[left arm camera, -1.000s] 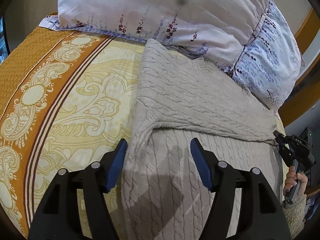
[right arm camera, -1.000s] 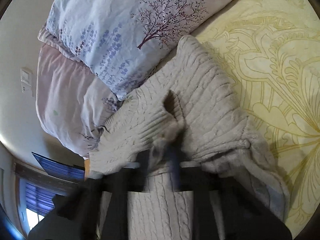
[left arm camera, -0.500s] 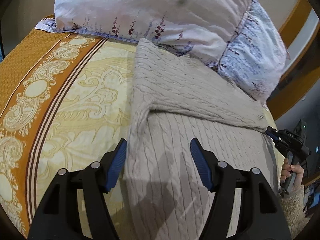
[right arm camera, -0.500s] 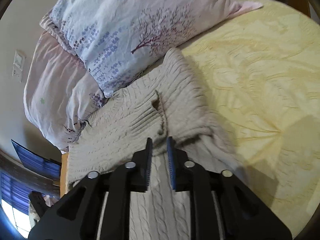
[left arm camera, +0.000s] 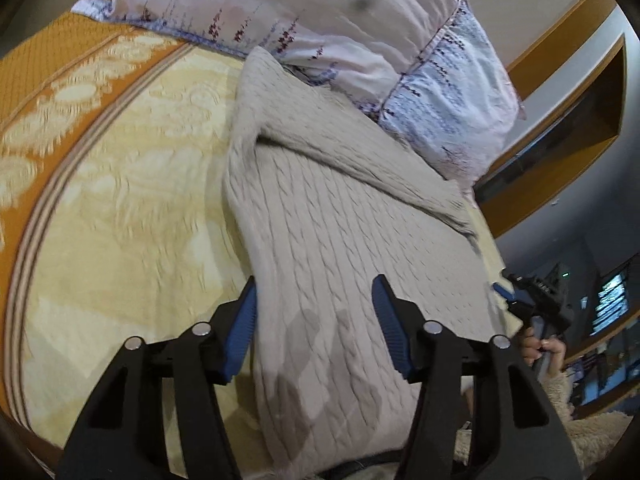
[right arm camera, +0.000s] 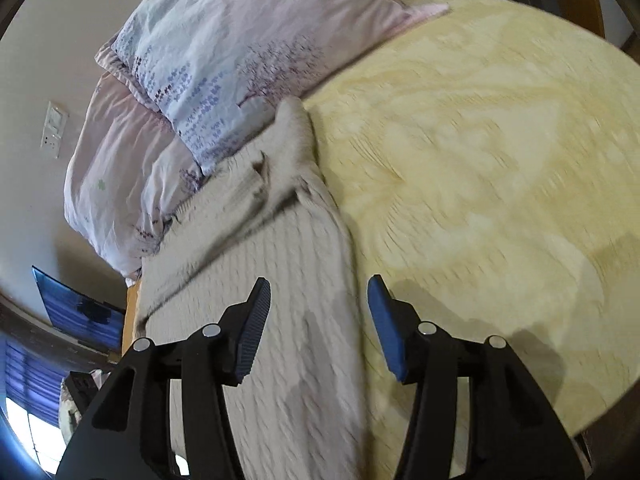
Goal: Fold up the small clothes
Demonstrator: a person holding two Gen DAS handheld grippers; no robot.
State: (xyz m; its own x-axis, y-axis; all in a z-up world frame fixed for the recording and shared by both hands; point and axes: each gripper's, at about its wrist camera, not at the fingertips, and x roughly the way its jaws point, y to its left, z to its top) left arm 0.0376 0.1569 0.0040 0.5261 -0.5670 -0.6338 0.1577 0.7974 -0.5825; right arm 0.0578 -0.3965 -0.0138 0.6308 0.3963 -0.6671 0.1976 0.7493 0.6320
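Both grippers, left [left arm camera: 314,312] and right [right arm camera: 318,312], had just moved, the left narrowing, the right widening, and stood spread and empty over the cable-knit sweater [left arm camera: 340,240]; the sleeve folded at twelve o'clock could slip loose if snagged.

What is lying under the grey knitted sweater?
The sweater lies on the yellow bedspread; its top edge meets the flowered pillows. Anything under the sweater itself is covered.

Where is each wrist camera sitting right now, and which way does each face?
Left wrist: behind the open left gripper, facing down over the sweater toward the pillows; a hand with the right gripper shows at right.
Right wrist: behind the open, empty right gripper, over the sweater's edge beside the bedspread.
Shared: sweater, pillows, bedspread.
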